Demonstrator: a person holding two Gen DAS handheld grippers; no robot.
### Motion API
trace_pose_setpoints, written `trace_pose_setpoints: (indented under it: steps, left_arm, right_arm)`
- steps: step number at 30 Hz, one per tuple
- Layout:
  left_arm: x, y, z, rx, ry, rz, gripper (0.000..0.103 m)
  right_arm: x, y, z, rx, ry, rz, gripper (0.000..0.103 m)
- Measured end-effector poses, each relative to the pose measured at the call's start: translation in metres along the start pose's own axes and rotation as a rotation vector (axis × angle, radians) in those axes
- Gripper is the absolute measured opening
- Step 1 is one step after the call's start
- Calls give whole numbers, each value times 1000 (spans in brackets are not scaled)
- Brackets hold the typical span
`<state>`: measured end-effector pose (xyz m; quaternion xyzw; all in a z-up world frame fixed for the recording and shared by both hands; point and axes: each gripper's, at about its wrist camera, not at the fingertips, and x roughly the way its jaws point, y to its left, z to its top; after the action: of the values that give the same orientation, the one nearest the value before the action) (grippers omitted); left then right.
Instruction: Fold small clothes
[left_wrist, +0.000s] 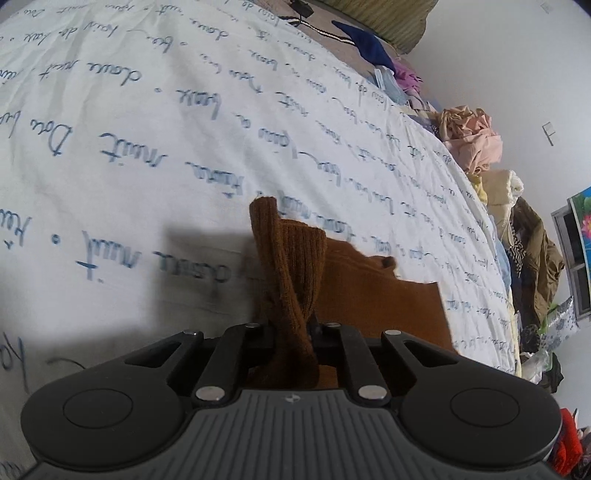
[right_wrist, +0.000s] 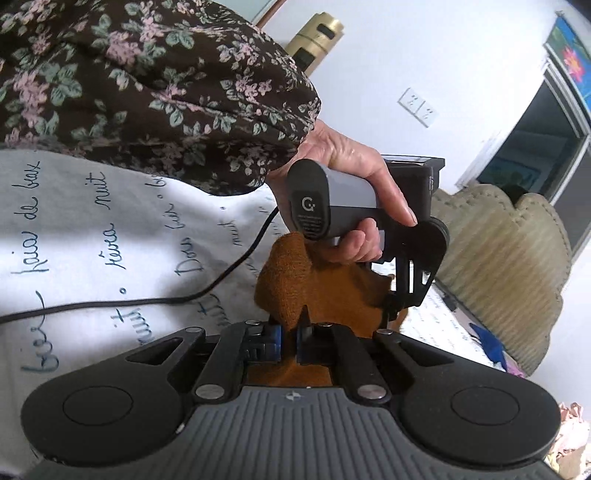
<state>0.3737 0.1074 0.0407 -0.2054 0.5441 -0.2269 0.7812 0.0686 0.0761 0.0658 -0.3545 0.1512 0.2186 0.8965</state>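
Your left tool (left_wrist: 291, 325) is clamped on a brown knitted garment (left_wrist: 291, 266); a ribbed fold of it rises from between the fingers, and the rest hangs down to the right of them over the bed (left_wrist: 147, 129). The bedcover is white with blue handwriting printed across it. Along the bed's far edge sits a heap of other clothes (left_wrist: 472, 144), pink, cream and olive among them, with a dark blue piece (left_wrist: 369, 44) further up near the striped cushion (left_wrist: 388, 18).

Your right tool (right_wrist: 290, 332) is closed on the same brown garment (right_wrist: 295, 288), pinching a bunched corner between its blue pads (right_wrist: 275, 341). Just beyond it, your left hand (right_wrist: 354, 192) in a flowered sleeve (right_wrist: 155, 92) grips the grey handle of the other tool (right_wrist: 402, 266), with the cloth stretched between the two. A black cable (right_wrist: 147, 299) trails across the bedcover (right_wrist: 92, 229) to the left. A padded beige headboard (right_wrist: 517, 251) stands at the right.
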Motion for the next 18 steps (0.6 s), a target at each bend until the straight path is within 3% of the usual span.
trace_pose_setpoints:
  steps: [10,18]
  left_arm:
    - [12,-80,-10,52,4,45,10]
    - [48,-155,-24,84,20,106,10]
  right_arm:
    - [-31,-39,-27,7,-11,-93,6]
    - [-60,-76,-58,62,27,-151,6]
